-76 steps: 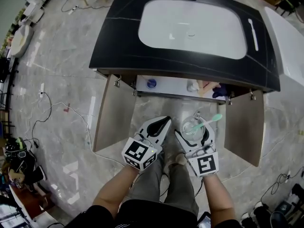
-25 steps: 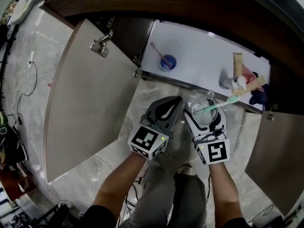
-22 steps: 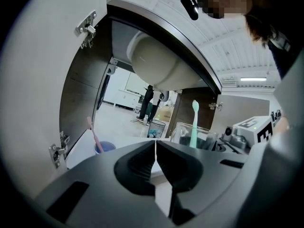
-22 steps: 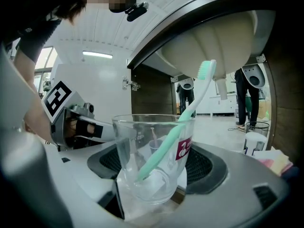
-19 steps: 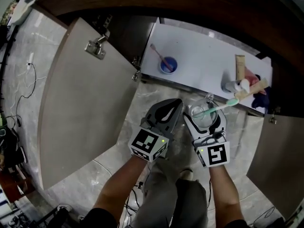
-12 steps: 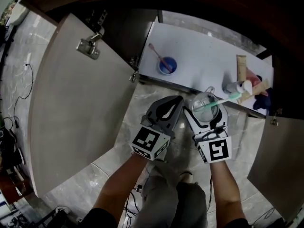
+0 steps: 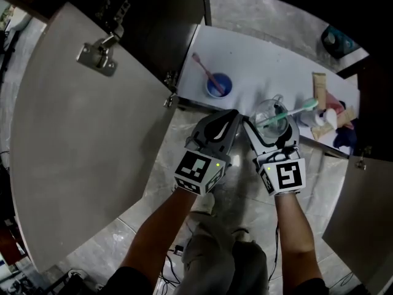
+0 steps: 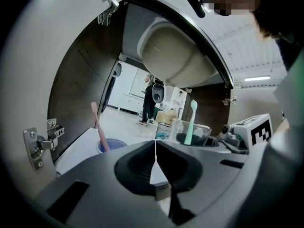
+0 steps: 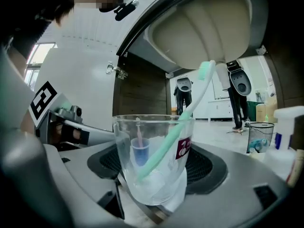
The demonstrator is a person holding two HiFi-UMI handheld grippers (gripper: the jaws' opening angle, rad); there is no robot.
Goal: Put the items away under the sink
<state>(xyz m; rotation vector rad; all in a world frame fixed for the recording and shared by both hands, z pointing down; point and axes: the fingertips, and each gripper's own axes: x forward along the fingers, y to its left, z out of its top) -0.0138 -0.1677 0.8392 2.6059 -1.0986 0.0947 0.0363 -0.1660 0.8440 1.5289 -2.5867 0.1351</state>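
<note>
My right gripper (image 7: pixel 270 126) is shut on a clear glass cup (image 7: pixel 271 117) (image 9: pixel 153 158) with a mint-green toothbrush (image 7: pixel 288 113) (image 9: pixel 178 122) leaning in it. I hold the cup just over the front edge of the white cabinet shelf (image 7: pixel 258 66) under the sink. My left gripper (image 7: pixel 224 128) (image 8: pixel 156 167) is shut with nothing in it, right beside the cup. On the shelf stands a blue cup (image 7: pixel 218 85) (image 8: pixel 111 146) with a pink toothbrush (image 7: pixel 203 67) (image 8: pixel 97 123).
Tubes and a white bottle (image 7: pixel 323 117) lie at the shelf's right end with a dark blue cloth (image 7: pixel 344 139). The left cabinet door (image 7: pixel 80 134) is swung wide open, the right door (image 7: pixel 359 214) too. The sink bowl's underside (image 8: pixel 175 56) hangs above. A small bin (image 9: pixel 259 137) stands beyond.
Both grippers have moved forward toward the shelf with the glass cup, and my head has dropped lower under the counter, so the shelf looks closer.
</note>
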